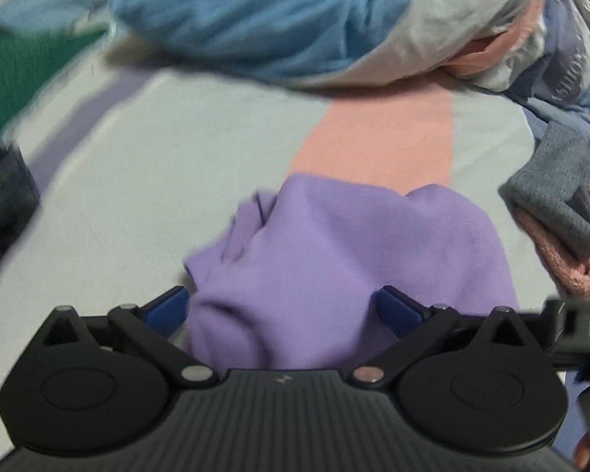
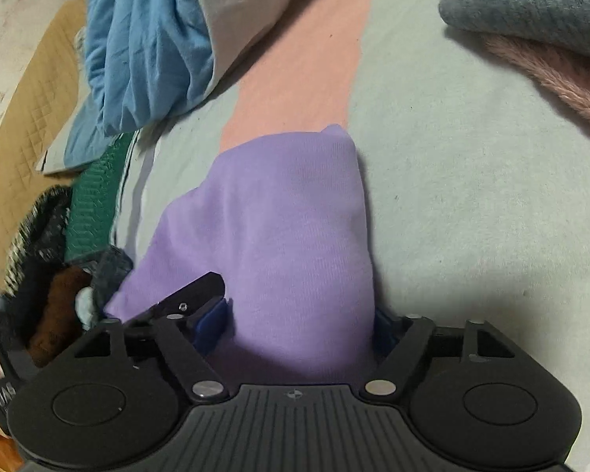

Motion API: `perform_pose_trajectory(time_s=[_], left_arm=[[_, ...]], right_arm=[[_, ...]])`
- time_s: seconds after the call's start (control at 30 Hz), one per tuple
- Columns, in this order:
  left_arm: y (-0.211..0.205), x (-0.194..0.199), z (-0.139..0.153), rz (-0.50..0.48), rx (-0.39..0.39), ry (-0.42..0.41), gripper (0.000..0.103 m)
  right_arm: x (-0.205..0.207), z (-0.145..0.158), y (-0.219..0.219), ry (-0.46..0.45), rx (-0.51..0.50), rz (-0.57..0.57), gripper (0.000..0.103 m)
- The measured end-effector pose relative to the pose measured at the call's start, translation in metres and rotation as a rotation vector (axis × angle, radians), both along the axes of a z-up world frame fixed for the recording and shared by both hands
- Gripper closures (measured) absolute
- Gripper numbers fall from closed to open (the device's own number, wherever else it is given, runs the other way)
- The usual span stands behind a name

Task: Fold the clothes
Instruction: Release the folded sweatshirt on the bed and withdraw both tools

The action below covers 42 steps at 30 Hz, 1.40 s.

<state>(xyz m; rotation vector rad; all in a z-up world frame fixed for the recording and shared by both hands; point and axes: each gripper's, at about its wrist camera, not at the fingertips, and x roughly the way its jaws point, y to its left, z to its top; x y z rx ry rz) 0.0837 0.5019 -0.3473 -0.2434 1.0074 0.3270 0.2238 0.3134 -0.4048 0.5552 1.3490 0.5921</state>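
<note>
- The striped bedsheet (image 1: 145,181) spreads beneath your grippers.
- The lilac garment (image 1: 334,259) lies bunched on it, between both sets of jaws.
- Your left gripper (image 1: 283,306) stands wide apart.
- Your right gripper (image 2: 299,322) straddles the cloth, its pads spread.

Your left gripper (image 1: 283,306) stands with its 2 blue fingers (image 1: 169,306) spread wide around the rumpled purple garment (image 1: 334,244) lying on the striped bed sheet (image 1: 157,165).

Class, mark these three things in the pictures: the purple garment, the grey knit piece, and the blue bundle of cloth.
purple garment (image 2: 287,236): right wrist view, middle of its smooth upper face.
grey knit piece (image 1: 558,192): left wrist view, its flat centre.
blue bundle of cloth (image 1: 247,11): left wrist view, its creased middle.
</note>
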Motion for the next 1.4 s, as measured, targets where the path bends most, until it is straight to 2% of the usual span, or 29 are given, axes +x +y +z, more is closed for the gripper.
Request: perform_pose_trajectory(time_s=[0.07, 0.13, 0.17, 0.23, 0.33, 0.37, 0.43, 0.53, 0.6, 0.73, 0.9, 0.93, 1.0, 1.07, 1.13, 1.2, 1.27, 1.3, 1.33, 1.4], left_arm=[[-0.005, -0.015, 0.033, -0.004, 0.041, -0.059, 0.000], [-0.011, -0.033, 0.065, 0.012, 0.074, -0.090, 0.000], [-0.017, -0.039, 0.077, 0.015, 0.088, -0.069, 0.000], [-0.031, -0.049, 0.098, 0.009, 0.107, -0.007, 0.000], [-0.066, -0.055, 0.126, -0.010, 0.142, 0.103, 0.000], [-0.083, -0.058, 0.139, -0.022, 0.138, 0.113, 0.000], [-0.120, -0.066, 0.170, -0.057, 0.115, 0.101, 0.000], [-0.174, -0.081, 0.218, -0.139, 0.054, 0.036, 0.000], [-0.207, -0.092, 0.245, -0.191, 0.062, -0.004, 0.000], [-0.266, -0.112, 0.285, -0.226, 0.111, -0.021, 0.000], [-0.329, -0.144, 0.326, -0.189, 0.121, -0.092, 0.000], [-0.343, -0.152, 0.334, -0.184, 0.123, -0.101, 0.000], [-0.367, -0.164, 0.348, -0.181, 0.137, -0.119, 0.000], [-0.389, -0.180, 0.366, -0.154, 0.181, -0.160, 0.000], [-0.409, -0.197, 0.385, -0.132, 0.255, -0.203, 0.000], [-0.431, -0.212, 0.406, -0.119, 0.373, -0.243, 0.000], [-0.456, -0.224, 0.422, -0.081, 0.536, -0.267, 0.000], [-0.467, -0.228, 0.427, -0.058, 0.608, -0.261, 0.000], [-0.475, -0.226, 0.428, -0.053, 0.618, -0.216, 0.000], [-0.485, -0.218, 0.425, -0.080, 0.549, -0.079, 0.000]], right_arm=[[-0.004, 0.016, -0.016, 0.002, 0.046, -0.042, 0.022], [-0.015, 0.043, -0.040, -0.055, 0.061, -0.082, 0.004], [-0.023, 0.058, -0.052, -0.078, 0.022, -0.087, 0.000], [-0.041, 0.089, -0.073, -0.119, -0.115, -0.070, 0.000], [-0.075, 0.141, -0.104, -0.182, -0.265, -0.038, 0.000], [-0.089, 0.163, -0.118, -0.212, -0.257, -0.050, 0.000], [-0.110, 0.200, -0.142, -0.251, -0.240, -0.050, 0.000], [-0.134, 0.252, -0.168, -0.305, -0.267, -0.007, 0.000], [-0.148, 0.281, -0.187, -0.349, -0.323, 0.024, 0.000], [-0.172, 0.314, -0.225, -0.407, -0.535, -0.013, 0.000], [-0.204, 0.337, -0.284, -0.396, -0.533, -0.013, 0.000], [-0.211, 0.343, -0.292, -0.409, -0.572, -0.007, 0.000], [-0.227, 0.359, -0.307, -0.491, -0.653, -0.018, 0.000], [-0.244, 0.375, -0.321, -0.573, -0.730, -0.030, 0.000], [-0.263, 0.400, -0.339, -0.677, -0.682, -0.059, 0.000], [-0.283, 0.427, -0.353, -0.785, -0.645, -0.089, 0.000], [-0.302, 0.447, -0.366, -0.881, -0.600, -0.136, 0.000], [-0.311, 0.453, -0.371, -0.918, -0.574, -0.167, 0.000], [-0.311, 0.447, -0.376, -0.886, -0.562, -0.192, 0.000], [-0.312, 0.435, -0.386, -0.818, -0.537, -0.236, 0.000]])
